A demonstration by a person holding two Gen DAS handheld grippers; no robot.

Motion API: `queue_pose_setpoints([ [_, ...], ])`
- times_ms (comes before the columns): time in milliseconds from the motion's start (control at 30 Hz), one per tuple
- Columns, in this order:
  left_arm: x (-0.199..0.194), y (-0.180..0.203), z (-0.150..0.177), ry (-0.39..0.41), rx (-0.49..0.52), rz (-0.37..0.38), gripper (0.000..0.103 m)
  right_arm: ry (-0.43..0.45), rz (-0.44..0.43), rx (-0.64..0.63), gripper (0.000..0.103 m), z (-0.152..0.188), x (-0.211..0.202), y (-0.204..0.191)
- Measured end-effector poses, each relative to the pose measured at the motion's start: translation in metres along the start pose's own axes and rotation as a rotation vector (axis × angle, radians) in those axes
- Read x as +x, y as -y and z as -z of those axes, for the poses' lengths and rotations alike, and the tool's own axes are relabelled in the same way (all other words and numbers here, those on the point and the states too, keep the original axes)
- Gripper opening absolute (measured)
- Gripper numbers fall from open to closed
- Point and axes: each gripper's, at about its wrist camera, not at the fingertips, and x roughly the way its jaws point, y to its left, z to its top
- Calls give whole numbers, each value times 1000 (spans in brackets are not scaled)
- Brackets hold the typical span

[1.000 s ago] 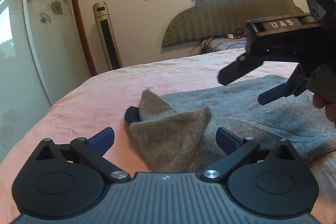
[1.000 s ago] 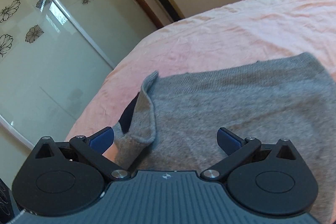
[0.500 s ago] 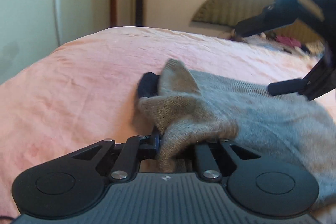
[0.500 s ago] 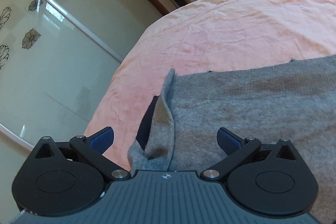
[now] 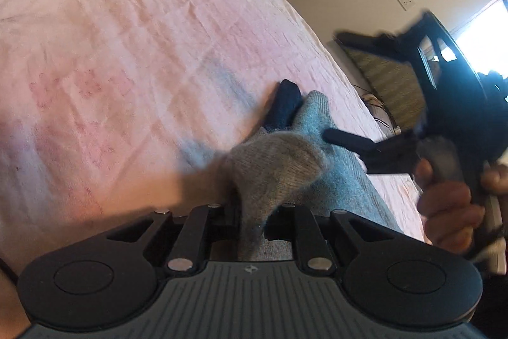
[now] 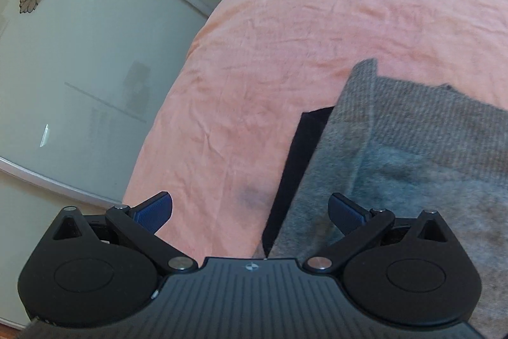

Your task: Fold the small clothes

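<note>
Two grippers in play, and we see them over the pink bedsheet (image 6: 285, 21). Our left gripper (image 5: 250, 224) is pinched tight on a bunched fold of the grey knit garment (image 5: 276, 170), lifting that bit off the sheet w/ a dark inner layer (image 5: 285, 104) peeking out beyond it. Our right gripper (image 6: 250, 212) hangs w/ jaws spread wide, nothing between them, straddling the garment's left edge; blue pads (image 6: 155, 210) visible. The garment lies near the bed's corner, by the glass wardrobe door (image 6: 79, 69). In the left view, our right hand (image 5: 451, 205) grips its handle; that part's blurred.
</note>
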Motion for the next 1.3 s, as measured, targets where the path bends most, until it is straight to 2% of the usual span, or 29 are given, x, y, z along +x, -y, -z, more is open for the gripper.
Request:
queue_pose_setpoints([
  [67,1,-1,-3,-10,-7,22,21,6,-45,35,103,-3,6,-6],
  [133,2,0,-7,-22,-3,29,21,74,-21,11,103,-3,-5,-14],
  [167,2,0,-8,-25,6,30,21,92,7,-6,103,-3,-11,-15],
  [267,3,4,-6,-15,52,18,21,90,210,-10,103,-5,-19,-3],
  [300,3,7,-5,-9,70,11,22,75,242,-13,103,-4,-16,0],
  [333,3,8,-4,-4,77,13,24,53,231,-3,103,-3,-12,3],
  [367,2,9,-4,-1,80,22,30,25,179,23,103,-1,-3,7],
  [433,2,10,-5,-7,79,51,43,7,-8,62,103,0,7,4],
  [467,1,11,-6,-4,80,63,53,31,-79,64,103,-1,6,-1],
  [500,1,12,-6,4,84,68,59,58,-81,54,103,-4,5,-8],
  [533,2,13,-8,9,89,64,60,70,-43,29,103,-7,4,-14],
  [633,6,13,-13,32,85,40,57,67,101,-45,103,-16,1,-23],
  [667,6,13,-14,42,94,17,46,61,134,-54,103,-17,0,-21],
  [700,8,13,-14,44,101,-19,28,54,161,-59,103,-19,0,-18],
  [733,9,12,-15,43,104,-42,23,42,179,-58,103,-19,1,-14],
  [867,8,17,-14,48,148,-63,19,-28,254,-66,103,-21,19,-5],
  [900,7,21,-12,52,173,-70,14,-42,268,-85,103,-21,24,-6],
  [1000,5,39,-3,76,289,-79,11,-95,295,-161,103,-20,38,-17],
  [1033,3,50,2,96,364,-74,11,-117,305,-186,103,-21,44,-22],
  [1167,-7,98,50,216,795,-39,10,-218,392,-290,103,-24,60,-32],
  [1233,-7,110,71,218,905,-23,10,-249,421,-338,102,-22,62,-34],
  [1300,-5,113,82,208,955,-20,10,-263,441,-392,87,-20,59,-32],
])
